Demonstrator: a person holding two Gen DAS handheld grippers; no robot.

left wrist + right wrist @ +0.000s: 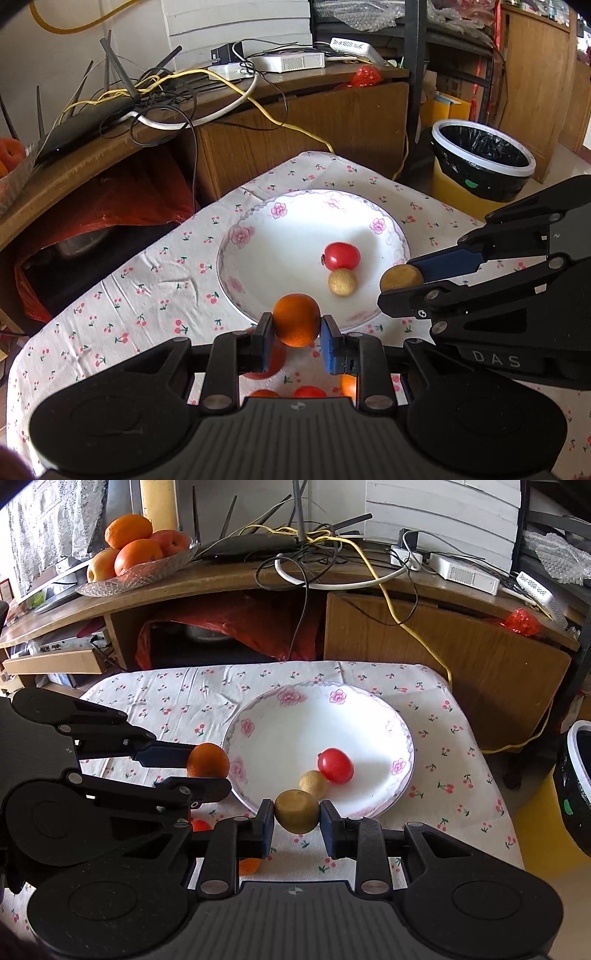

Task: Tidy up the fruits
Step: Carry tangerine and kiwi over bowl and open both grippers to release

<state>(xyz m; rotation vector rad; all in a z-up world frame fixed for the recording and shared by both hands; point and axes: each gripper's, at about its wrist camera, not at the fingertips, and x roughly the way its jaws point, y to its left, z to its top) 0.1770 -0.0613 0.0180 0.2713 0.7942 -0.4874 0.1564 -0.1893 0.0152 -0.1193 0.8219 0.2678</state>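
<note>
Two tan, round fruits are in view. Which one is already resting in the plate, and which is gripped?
The smaller tan fruit lies in the plate, touching the red fruit. The larger tan fruit is clamped in the right gripper, near the plate's front rim.

left tongs [296, 326] gripping orange [296, 319], plate [258, 258] beyond

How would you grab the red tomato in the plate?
Pinch the red tomato across its rounded middle, coming from above. It lies low in the plate with the small tan fruit apparently touching its near side, so put fingers on the two free sides.
</note>
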